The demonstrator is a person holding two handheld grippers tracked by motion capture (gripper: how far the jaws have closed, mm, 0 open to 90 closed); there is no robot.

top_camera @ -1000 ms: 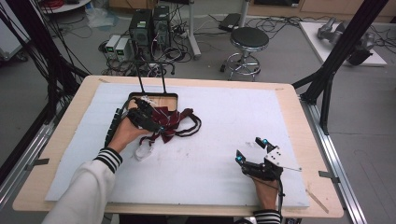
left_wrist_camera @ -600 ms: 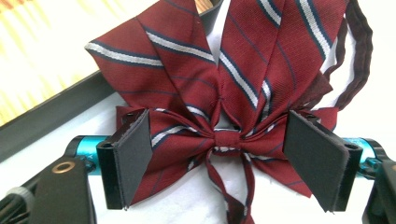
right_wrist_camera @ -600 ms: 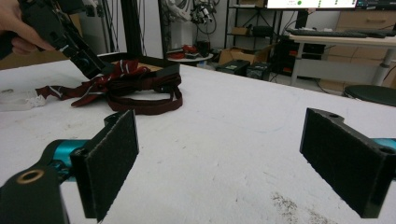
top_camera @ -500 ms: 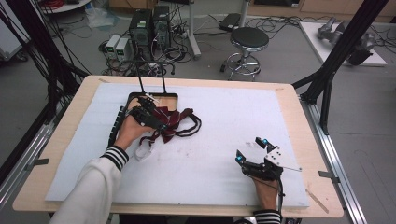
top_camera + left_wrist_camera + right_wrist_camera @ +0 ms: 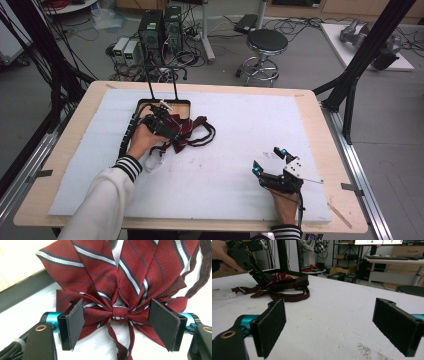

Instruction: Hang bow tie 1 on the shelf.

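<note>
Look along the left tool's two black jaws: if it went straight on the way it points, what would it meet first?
The left tool would first meet the striped maroon bow, whose knot already lies between its open jaws, with the white table cover probably right underneath.

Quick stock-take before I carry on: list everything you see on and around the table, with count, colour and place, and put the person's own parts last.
bow tie: one, dark red with white and navy stripes, with a dark strap, on the mat's far left part
tray: one, black frame, far left of the mat, behind the bow tie
clear wrapper: one, see-through, on the mat by the left wrist
mat: one, pale blue-white, covers most of the table
table: one, light wood
stool: one, black seat, on the floor beyond the table
computer boxes: two, black, on the floor beyond the table
left gripper: one, black, jaws either side of the bow tie's knot, just been closing, pads not yet pressing
right gripper: one, black, open, near right of the mat
sleeve: one, white with striped cuff, lower left
</note>
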